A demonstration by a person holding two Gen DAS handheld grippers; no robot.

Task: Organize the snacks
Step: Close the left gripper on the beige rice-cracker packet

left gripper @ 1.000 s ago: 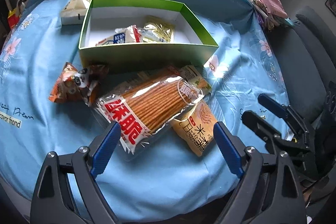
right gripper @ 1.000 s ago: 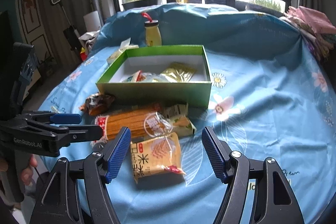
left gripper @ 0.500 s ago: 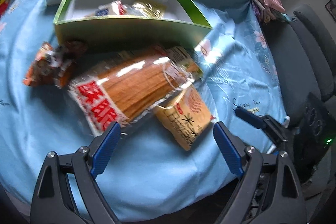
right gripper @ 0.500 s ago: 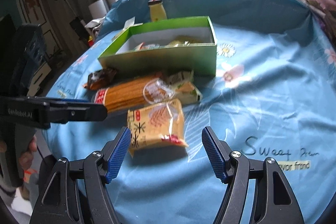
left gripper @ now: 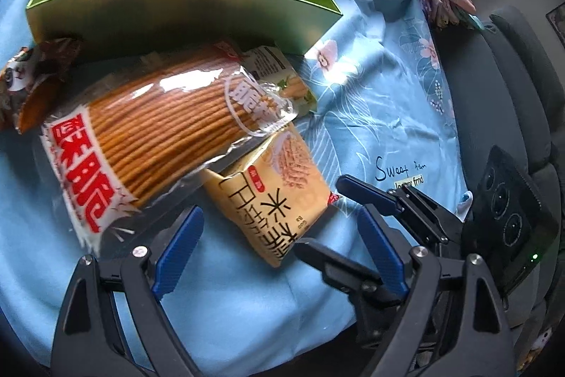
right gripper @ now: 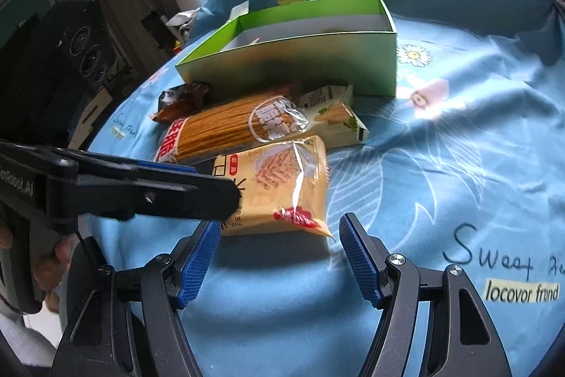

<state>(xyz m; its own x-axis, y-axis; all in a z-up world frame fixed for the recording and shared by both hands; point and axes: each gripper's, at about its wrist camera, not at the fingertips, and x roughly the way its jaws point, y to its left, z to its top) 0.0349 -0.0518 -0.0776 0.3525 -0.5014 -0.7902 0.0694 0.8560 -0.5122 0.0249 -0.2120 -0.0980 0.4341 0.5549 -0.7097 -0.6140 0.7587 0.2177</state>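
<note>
— Where's the yellow rice-cracker packet point(right gripper: 279, 186)?

— It lies flat on the blue cloth of the bench point(right gripper: 459, 143), its far end tucked under the biscuit-stick bag point(right gripper: 233, 126), in front of the green box point(right gripper: 293, 59). Your right gripper point(right gripper: 279, 257) is just short of it, jaws spread and empty; your left gripper point(left gripper: 279, 249) likewise.

— How should I take it?

— Straddle its near end, pinch, then slide it clear before lifting.

— Anything unclear?

— The box's contents are mostly hidden by its near wall.

"Sweet" and "locovor frond" on the blue tablecloth point(right gripper: 459, 165)
</note>
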